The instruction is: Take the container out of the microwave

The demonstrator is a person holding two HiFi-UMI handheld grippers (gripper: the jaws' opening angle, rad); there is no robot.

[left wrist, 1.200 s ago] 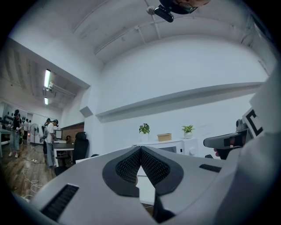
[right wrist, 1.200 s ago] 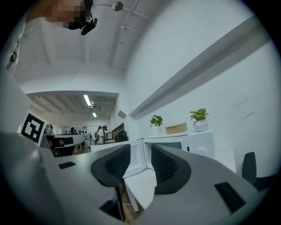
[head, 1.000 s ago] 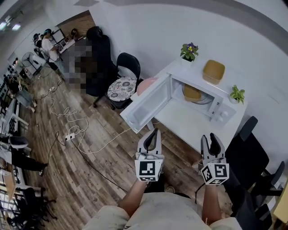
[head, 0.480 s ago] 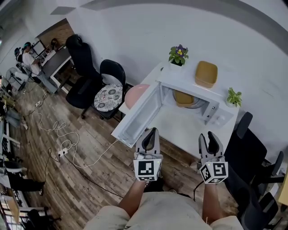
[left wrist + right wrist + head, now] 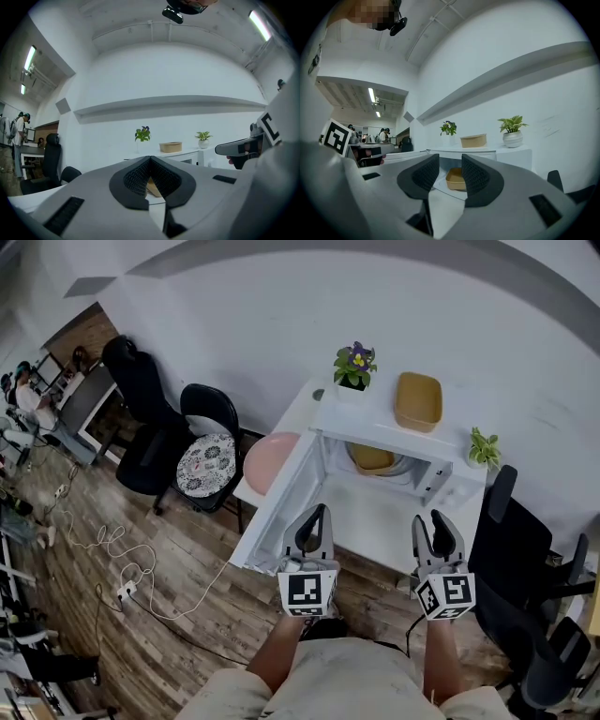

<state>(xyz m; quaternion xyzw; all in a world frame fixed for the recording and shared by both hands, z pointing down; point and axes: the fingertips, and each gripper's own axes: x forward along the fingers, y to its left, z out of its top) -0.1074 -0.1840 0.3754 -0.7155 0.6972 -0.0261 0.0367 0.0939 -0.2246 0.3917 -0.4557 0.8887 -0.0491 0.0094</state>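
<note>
**A:** What does the head view show of the room?

**B:** A wood-plank floor (image 5: 141, 634) and a white wall (image 5: 281, 324). The microwave (image 5: 452, 470) stands on a white table (image 5: 384, 517) against that wall. A black chair (image 5: 208, 442) sits left of the microwave.

**A:** And the container?

**B:** The container (image 5: 372, 458) is tan and shallow with rounded corners, and it lies inside the microwave. A similar tub (image 5: 418, 401) rests on top of the microwave, between a flowering plant (image 5: 354, 367) and a green plant (image 5: 483, 446).

**A:** The left gripper view?

**B:** The left gripper (image 5: 316, 517) has its tips pressed together on nothing, short of the microwave.

**A:** The right gripper view?

**B:** The right gripper (image 5: 433, 526) has its jaws parted and empty. The container shows between them, well apart. The microwave's open door (image 5: 281, 517) bounds the approach on the left.
</note>
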